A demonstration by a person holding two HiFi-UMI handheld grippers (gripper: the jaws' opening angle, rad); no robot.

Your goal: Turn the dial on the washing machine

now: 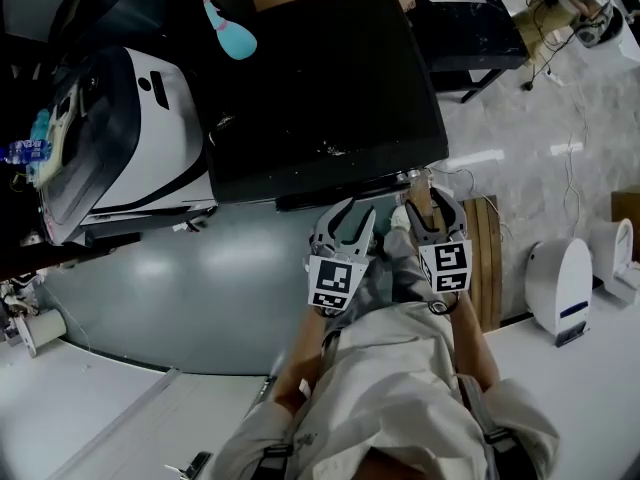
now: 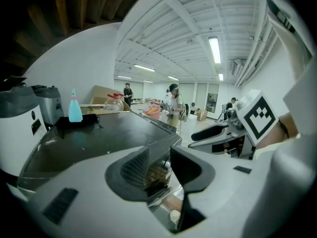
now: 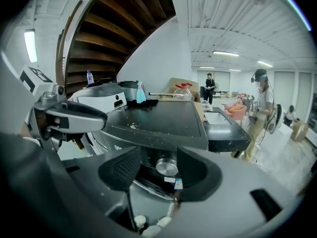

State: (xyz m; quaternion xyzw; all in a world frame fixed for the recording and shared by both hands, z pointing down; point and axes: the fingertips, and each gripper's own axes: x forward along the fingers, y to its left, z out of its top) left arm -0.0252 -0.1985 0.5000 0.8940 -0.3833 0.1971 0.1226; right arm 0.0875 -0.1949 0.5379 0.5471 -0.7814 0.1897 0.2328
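Observation:
The washing machine point(image 1: 320, 78) is a black box with a flat top, right ahead of both grippers. Its silver dial point(image 3: 167, 167) sits on the front panel below the top edge. In the right gripper view it shows through the gap of my right gripper point(image 3: 158, 157), a short way beyond the tips. That gripper's jaws stand a little apart with nothing between them. My left gripper point(image 2: 159, 160) hangs beside it at the machine's front edge point(image 2: 163, 145), its jaws narrowly apart and empty. In the head view, left gripper point(image 1: 352, 216) and right gripper point(image 1: 432, 200) hang side by side.
A white and grey appliance point(image 1: 130, 118) stands left of the machine, and a pale blue spray bottle point(image 1: 232, 36) stands on the machine's far corner. A wooden slatted board point(image 1: 485, 258) and white devices point(image 1: 560, 288) lie to the right. People point(image 3: 260, 103) stand far behind.

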